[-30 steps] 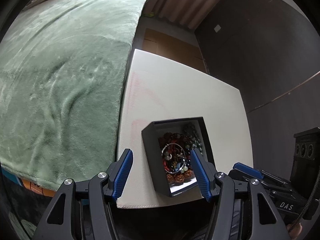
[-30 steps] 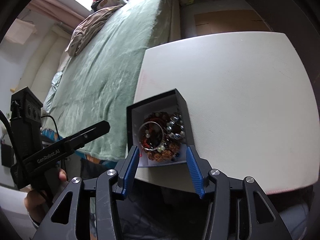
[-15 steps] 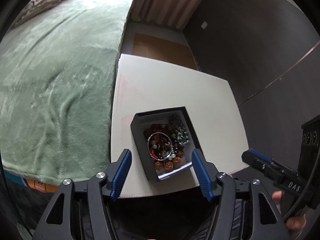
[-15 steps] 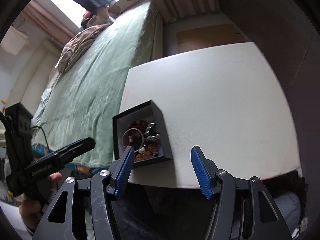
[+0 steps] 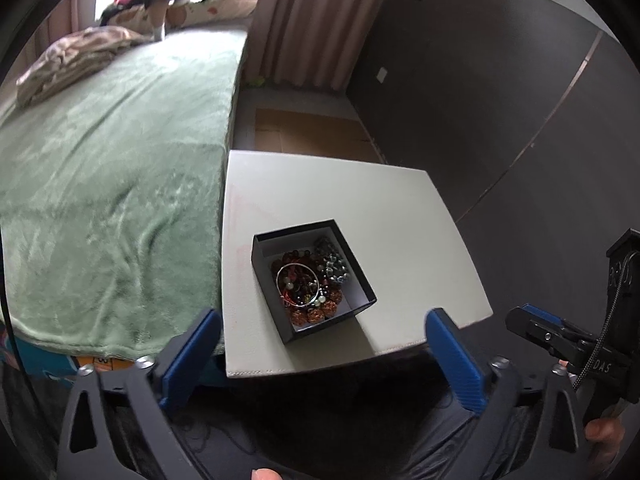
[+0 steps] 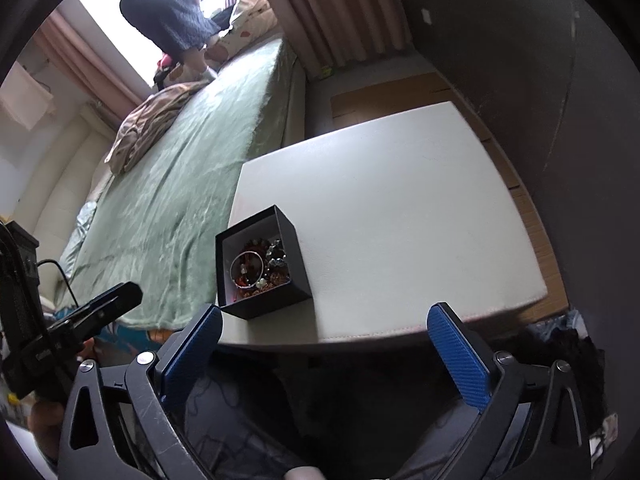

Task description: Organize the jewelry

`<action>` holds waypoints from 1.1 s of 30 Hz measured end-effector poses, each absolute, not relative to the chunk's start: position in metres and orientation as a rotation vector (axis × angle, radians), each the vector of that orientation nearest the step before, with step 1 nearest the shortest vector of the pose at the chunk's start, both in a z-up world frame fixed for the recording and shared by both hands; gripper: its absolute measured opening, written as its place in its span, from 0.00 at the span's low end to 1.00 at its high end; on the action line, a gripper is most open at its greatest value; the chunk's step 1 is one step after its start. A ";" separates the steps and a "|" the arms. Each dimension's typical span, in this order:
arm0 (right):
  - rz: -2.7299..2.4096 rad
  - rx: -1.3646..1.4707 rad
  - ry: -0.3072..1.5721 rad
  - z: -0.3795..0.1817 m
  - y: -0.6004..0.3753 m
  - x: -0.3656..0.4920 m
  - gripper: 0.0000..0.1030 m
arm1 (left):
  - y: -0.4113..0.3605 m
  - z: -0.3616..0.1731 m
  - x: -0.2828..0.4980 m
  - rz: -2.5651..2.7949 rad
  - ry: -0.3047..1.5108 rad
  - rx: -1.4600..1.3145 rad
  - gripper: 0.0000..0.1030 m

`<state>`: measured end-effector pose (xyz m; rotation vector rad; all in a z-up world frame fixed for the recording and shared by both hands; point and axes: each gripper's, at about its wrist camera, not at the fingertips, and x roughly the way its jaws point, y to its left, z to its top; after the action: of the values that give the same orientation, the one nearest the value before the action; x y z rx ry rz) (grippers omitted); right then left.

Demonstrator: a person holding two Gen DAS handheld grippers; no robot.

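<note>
Your left gripper (image 5: 322, 350) hangs at the frame's bottom, blue-padded jaws opening wide — nothing between them. Your right gripper (image 6: 324, 346) likewise, jaws opening, empty. The open black square cardboard box (image 5: 362, 278) sits left of centre on the white leather-look table top (image 5: 392, 208), holding a tangle of beaded bracelets (image 5: 308, 284) and a thin silver bangle (image 6: 247, 269). Green plush bedspread (image 5: 100, 200) fills the left.

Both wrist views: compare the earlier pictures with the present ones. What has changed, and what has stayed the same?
Both grippers have pulled back and up from the black box. The left gripper and right gripper are opening wide, with nothing between their fingers. Unchanged: the box rests on the white table, and the silver bangle lies on the beads inside.
</note>
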<state>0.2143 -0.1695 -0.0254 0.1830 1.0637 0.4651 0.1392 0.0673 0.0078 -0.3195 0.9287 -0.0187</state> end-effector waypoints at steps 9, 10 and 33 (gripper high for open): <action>0.422 0.204 0.972 -0.013 -0.190 0.176 1.00 | 0.053 0.025 0.103 -0.010 0.828 -0.225 1.00; 0.422 0.207 0.960 -0.011 -0.192 0.171 1.00 | 0.052 0.026 0.099 -0.010 0.819 -0.216 1.00; 0.406 0.170 0.773 0.020 -0.216 0.053 1.00 | 0.023 0.049 -0.016 -0.032 0.637 -0.133 1.00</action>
<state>0.0530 -0.2164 0.0205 0.1702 0.7733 0.4056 -0.0157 0.0233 0.0489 -0.1325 0.6371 -0.0318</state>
